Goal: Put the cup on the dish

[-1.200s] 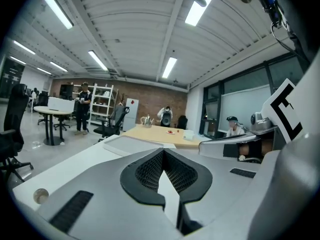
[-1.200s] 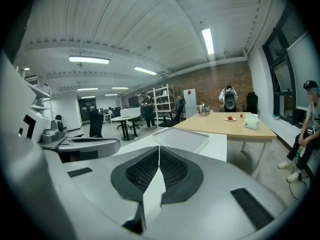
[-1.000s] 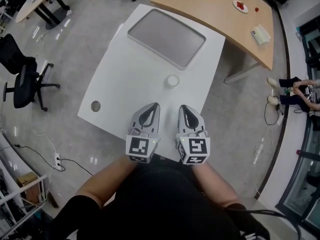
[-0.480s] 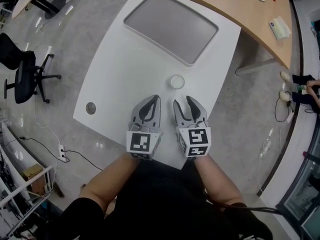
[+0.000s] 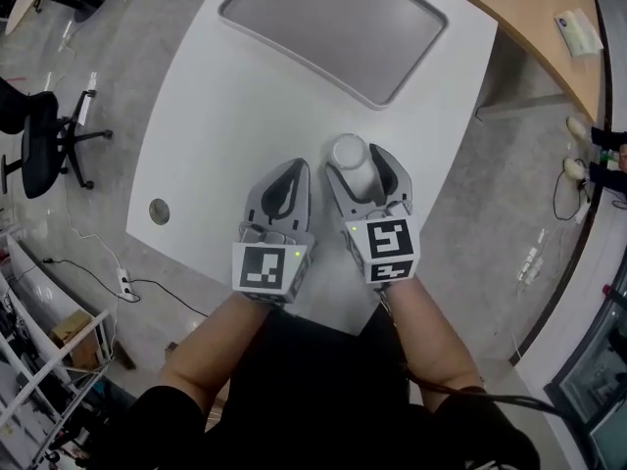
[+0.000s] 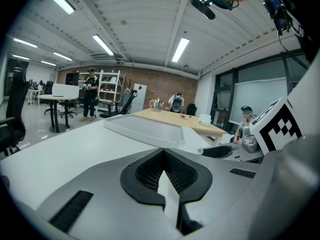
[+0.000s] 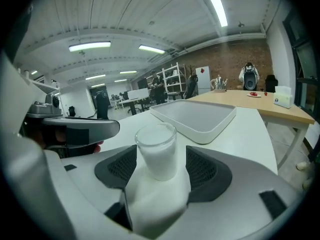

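A small white cup (image 5: 350, 156) stands upright on the white table (image 5: 225, 116), near its front right part. My right gripper (image 5: 359, 166) has the cup between its jaws, which are opening; the pads stand off both sides of the cup (image 7: 156, 149) without pressing on it. The dish is a shallow grey tray (image 5: 333, 27) at the far side of the table, also seen beyond the cup in the right gripper view (image 7: 196, 115). My left gripper (image 5: 297, 170) lies beside the right one, shut and holding nothing (image 6: 162, 153).
A round grey cable port (image 5: 159, 211) sits in the table's left front corner. A wooden desk (image 5: 544, 18) adjoins at the back right. An office chair (image 5: 39, 140) stands on the floor to the left. The table's front edge is just under my grippers.
My right gripper has moved forward to the cup and opened, so the cup now stands between its jaws. The left gripper stayed shut beside it.
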The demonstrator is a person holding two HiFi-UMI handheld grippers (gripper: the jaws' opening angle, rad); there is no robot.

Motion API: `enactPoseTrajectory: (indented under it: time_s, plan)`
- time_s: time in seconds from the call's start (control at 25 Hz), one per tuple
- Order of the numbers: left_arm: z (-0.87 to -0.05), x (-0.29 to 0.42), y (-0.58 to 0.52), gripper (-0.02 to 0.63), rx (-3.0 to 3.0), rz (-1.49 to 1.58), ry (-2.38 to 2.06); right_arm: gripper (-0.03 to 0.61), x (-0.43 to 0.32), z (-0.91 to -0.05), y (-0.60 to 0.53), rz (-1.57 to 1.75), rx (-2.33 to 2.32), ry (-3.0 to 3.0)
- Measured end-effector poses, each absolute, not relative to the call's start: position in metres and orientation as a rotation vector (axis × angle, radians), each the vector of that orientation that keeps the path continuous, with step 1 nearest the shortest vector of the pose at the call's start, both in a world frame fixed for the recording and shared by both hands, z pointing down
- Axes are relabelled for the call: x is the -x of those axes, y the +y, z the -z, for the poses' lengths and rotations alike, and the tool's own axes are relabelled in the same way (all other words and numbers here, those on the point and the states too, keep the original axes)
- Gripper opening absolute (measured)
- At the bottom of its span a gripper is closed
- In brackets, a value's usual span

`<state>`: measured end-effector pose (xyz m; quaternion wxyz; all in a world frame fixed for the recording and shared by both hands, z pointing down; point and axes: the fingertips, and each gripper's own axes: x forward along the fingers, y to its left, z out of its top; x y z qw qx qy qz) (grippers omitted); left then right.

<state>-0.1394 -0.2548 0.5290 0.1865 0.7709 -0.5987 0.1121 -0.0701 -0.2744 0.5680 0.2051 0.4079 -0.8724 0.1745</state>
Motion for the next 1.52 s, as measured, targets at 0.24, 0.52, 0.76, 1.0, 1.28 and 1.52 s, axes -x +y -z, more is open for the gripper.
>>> enactPoseTrajectory:
  time_s: [0.24, 0.52, 0.76, 1.0, 1.28, 1.52]
  plan:
    - [-0.541, 0.139, -0.262, 0.008, -2.189, -0.307, -1.694, 0.256, 0.080, -0.577, -0.289, -0.418, -1.122, -2.464]
    - [-0.558, 0.142, -0.261, 0.008, -2.177, -0.285, -1.702, 0.255, 0.082, -0.578, -0.293, -0.320, -1.136, -2.495]
    - [-0.559, 0.147, -0.261, 0.008, -2.190, -0.273, -1.719, 0.255, 0.079, -0.579, -0.287, -0.349, -1.153, -2.512]
    - [-0.555, 0.138, -0.259, 0.008, -2.222, -0.281, -1.711, 0.255, 0.070, -0.571, -0.280, -0.329, -1.174, -2.505]
    - [-0.522, 0.129, -0.256, 0.008, -2.250, -0.243, -1.734, 0.255, 0.065, -0.535, -0.271, -0.306, -1.183, -2.511]
    - [-0.483, 0.123, -0.259, 0.008, -2.252, -0.216, -1.738, 0.255, 0.060, -0.485, -0.277, -0.281, -1.233, -2.535]
